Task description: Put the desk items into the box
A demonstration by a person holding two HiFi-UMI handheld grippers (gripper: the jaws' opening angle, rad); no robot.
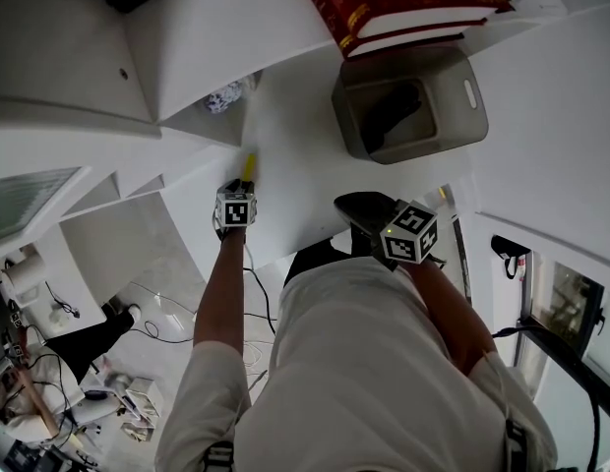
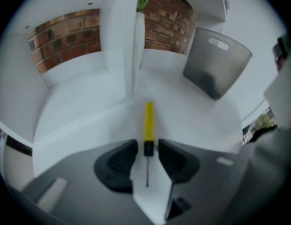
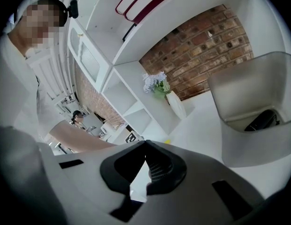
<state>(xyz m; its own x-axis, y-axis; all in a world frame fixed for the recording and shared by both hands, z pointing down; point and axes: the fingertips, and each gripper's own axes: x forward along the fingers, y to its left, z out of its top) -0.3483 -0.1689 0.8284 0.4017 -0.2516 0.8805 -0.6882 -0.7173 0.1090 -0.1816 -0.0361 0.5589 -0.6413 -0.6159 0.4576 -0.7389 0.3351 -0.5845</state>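
1. My left gripper [image 2: 148, 146] hangs over the white desk [image 2: 197, 121]. Its jaws stand apart, either side of the yellow-handled screwdriver [image 2: 149, 118] lying flat there, and the pads do not press it.
2. My right gripper [image 3: 145, 144] has its tips together, with nothing between them.
3. The grey box [image 3: 253, 121] stands further along the desk, with something dark inside.
4. Behind it are a brick wall [image 3: 202, 50], white shelves [image 3: 131, 90] and a flower vase [image 3: 176, 104].

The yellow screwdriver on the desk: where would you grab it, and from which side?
Probably by its thick yellow handle, from above: the screwdriver lies flat on the desk, lengthwise between the left gripper's open jaws. Its thin shaft offers less hold.
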